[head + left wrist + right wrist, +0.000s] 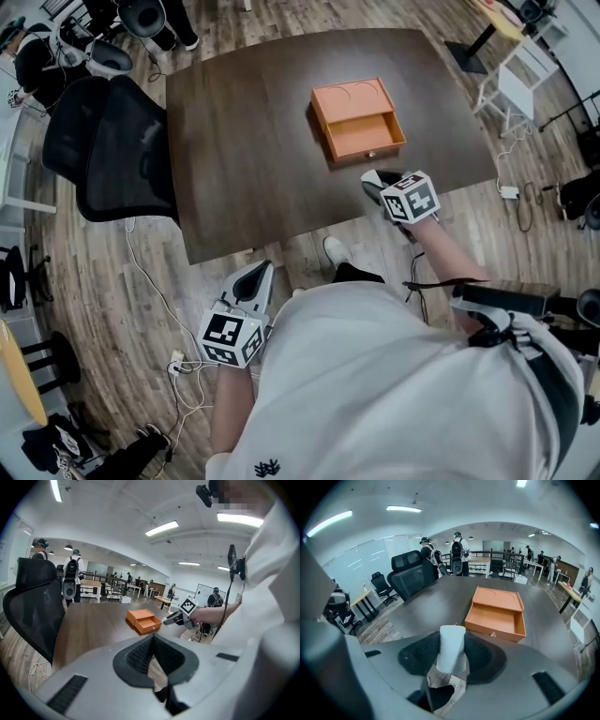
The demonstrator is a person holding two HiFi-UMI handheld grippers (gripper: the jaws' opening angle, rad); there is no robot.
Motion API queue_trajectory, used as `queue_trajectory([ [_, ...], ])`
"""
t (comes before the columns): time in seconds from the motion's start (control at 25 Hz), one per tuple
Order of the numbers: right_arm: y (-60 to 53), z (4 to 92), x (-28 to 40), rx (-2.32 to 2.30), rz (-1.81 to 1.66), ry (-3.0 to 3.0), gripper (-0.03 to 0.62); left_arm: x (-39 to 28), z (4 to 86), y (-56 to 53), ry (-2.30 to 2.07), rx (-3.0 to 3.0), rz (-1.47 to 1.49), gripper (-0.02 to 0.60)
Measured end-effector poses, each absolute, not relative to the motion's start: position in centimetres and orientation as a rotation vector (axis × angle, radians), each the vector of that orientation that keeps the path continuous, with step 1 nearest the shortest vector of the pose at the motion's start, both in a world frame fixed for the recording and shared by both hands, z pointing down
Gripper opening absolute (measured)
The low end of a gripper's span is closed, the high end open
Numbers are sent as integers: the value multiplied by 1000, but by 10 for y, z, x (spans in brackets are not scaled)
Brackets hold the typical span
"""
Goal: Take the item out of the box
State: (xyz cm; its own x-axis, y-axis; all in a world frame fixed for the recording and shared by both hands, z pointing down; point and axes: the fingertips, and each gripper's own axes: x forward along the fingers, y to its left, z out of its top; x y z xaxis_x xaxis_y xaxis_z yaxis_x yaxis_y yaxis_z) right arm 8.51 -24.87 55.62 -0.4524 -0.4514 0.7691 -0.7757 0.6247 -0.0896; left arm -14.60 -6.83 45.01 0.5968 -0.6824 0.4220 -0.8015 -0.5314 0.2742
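An orange box rests on the dark table, and its drawer is pulled out toward me with nothing visible inside. My right gripper hovers over the table's near edge, just short of the drawer, shut on a white cylindrical item that stands between its pads. The left gripper view shows the box with the right gripper beside it. My left gripper hangs low off the table's near-left side, shut, with nothing in it.
A black mesh office chair stands at the table's left edge. Cables trail over the wooden floor. A white side table is at the far right. Several people stand in the background.
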Motion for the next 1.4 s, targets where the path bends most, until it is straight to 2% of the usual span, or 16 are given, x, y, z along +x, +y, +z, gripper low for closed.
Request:
queue_trajectory([
  [0.76, -106, 534, 54, 928, 605, -2220, 163, -143, 463, 17, -1054, 2433, 352, 9],
  [1.4, -64, 525, 36, 895, 585, -2243, 163, -141, 464, 35, -987, 2457, 353, 9],
])
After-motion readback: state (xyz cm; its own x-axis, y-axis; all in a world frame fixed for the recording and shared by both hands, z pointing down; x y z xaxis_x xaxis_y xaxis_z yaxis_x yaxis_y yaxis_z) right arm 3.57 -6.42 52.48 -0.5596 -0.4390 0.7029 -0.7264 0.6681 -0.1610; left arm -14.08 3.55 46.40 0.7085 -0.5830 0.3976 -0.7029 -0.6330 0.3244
